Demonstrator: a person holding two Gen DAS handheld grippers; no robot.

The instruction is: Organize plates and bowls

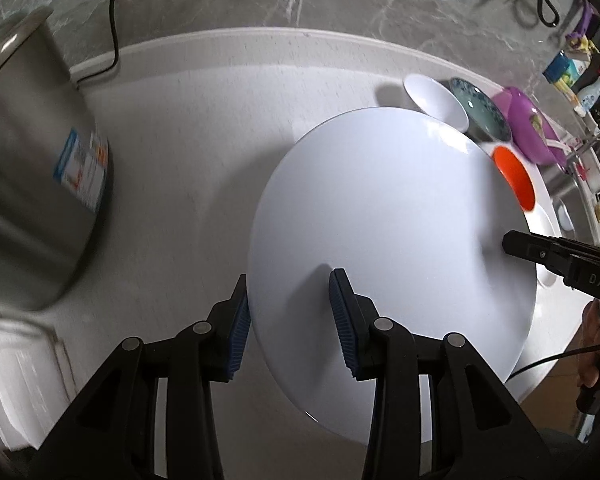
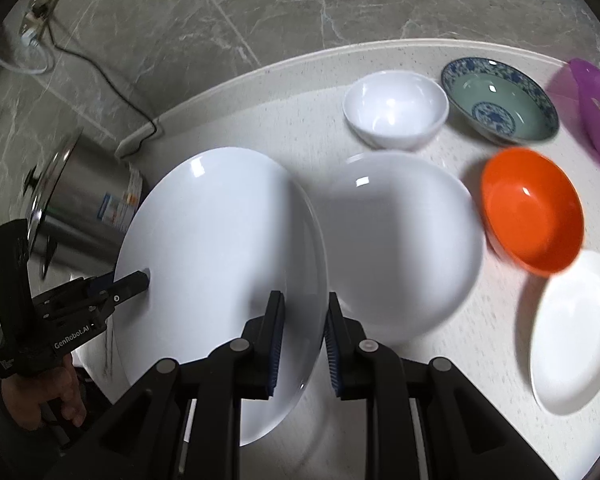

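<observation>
A home kitchen. A pale speckled table [image 2: 284, 128] with a raised back lip meets a wall of grey veined marble tiles [image 2: 300, 4]. A steel pot [image 2: 84, 204] with a glass lid and a printed label stands at one end, and a black cord [image 2: 100, 72] runs from behind it up to a wall socket [image 2: 36, 20]. Household crockery is spread out: white plates [image 2: 572, 336], a white bowl [image 2: 396, 108], a blue-patterned bowl [image 2: 500, 100], an orange bowl [image 2: 532, 208] and a purple plastic dish [image 2: 592, 112]. In the left wrist view, bottles and cartons [image 1: 572, 76] crowd the far end, with hooks and utensils hanging on the wall above, too blurred to identify.
</observation>
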